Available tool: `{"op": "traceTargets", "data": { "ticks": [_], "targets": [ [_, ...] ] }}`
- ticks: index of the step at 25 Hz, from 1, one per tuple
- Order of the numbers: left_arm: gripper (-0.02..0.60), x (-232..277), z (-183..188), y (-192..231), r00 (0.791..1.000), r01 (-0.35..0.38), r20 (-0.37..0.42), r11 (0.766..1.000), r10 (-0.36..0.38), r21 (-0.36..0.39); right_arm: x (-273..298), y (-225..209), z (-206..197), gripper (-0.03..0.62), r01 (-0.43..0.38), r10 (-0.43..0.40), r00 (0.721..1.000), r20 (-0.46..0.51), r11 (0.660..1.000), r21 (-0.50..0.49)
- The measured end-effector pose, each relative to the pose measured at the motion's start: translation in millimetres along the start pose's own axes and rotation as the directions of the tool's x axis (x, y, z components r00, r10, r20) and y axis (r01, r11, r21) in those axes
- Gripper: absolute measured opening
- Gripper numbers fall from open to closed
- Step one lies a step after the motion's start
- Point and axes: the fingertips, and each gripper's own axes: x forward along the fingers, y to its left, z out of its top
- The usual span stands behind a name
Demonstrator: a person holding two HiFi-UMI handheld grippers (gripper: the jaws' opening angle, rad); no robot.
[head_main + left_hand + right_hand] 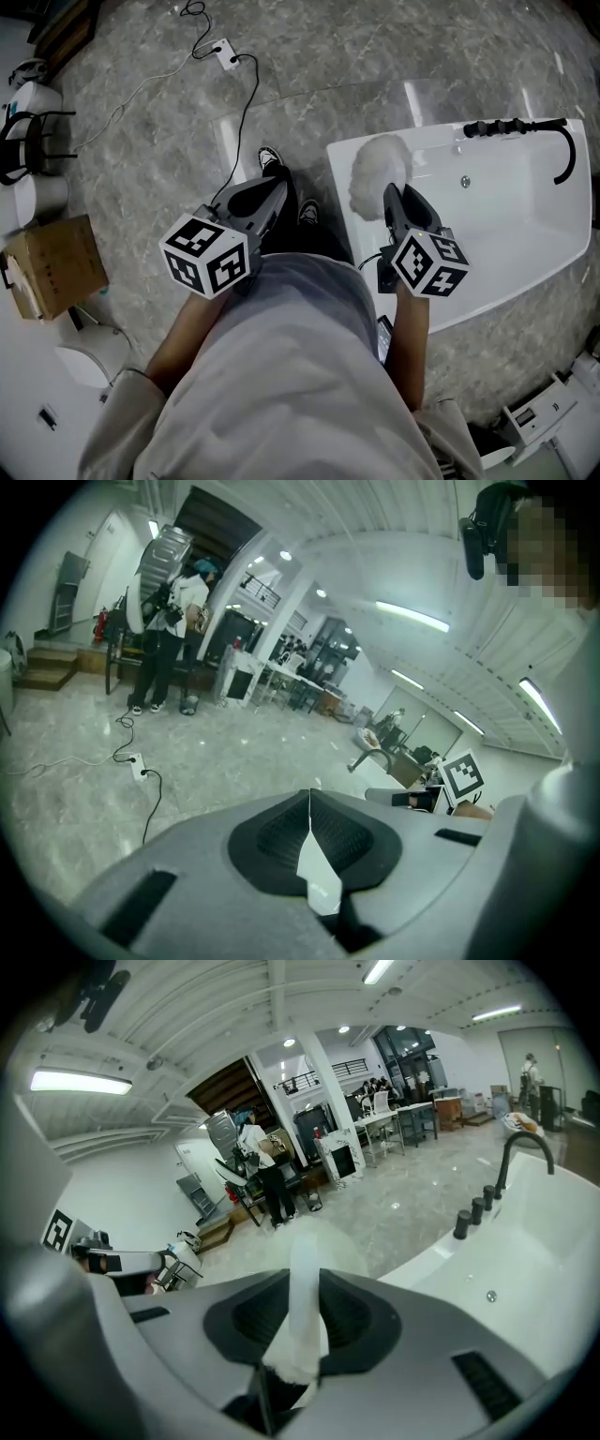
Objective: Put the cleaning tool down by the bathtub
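The cleaning tool is a fluffy white duster (378, 169); its head hangs over the near left corner of the white bathtub (525, 234). My right gripper (394, 195) is shut on the duster's white handle (304, 1309), which runs up between the pads to the fluffy head (323, 1241). The bathtub (525, 1269) lies to the right below it, with a black faucet (534, 128) on its far rim. My left gripper (274, 187) hovers above the floor left of the tub. Its jaws (309, 801) meet at the tips with nothing in them.
A power strip (228, 56) with black cable lies on the grey marble floor ahead. A cardboard box (52, 267) and white fixtures (37, 141) stand at the left. The person's shoes (271, 159) are by the tub's corner. A person (167, 635) stands far off.
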Motion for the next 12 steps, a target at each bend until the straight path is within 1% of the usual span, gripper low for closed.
{"op": "traceTargets", "data": {
  "ticks": [5, 9, 12],
  "targets": [
    [0.009, 1.9, 1.8, 7.2, 1.0, -0.001, -0.003, 1.0, 0.001, -0.012, 8.7, -6.5, -1.4, 0.081, 0.012, -0.012, 1.0, -0.019, 1.0, 0.006],
    [0.009, -2.0, 5.6, 14.5, 1.0, 0.003, 0.014, 1.0, -0.003, -0.017, 18.4, -5.9, -5.2, 0.081, 0.015, -0.015, 0.999, -0.036, 1.0, -0.003],
    [0.009, -4.0, 7.4, 19.9, 1.0, -0.003, 0.011, 1.0, 0.003, -0.021, 25.1, -5.8, -6.6, 0.081, 0.016, -0.016, 0.999, -0.048, 1.0, -0.01]
  ]
}}
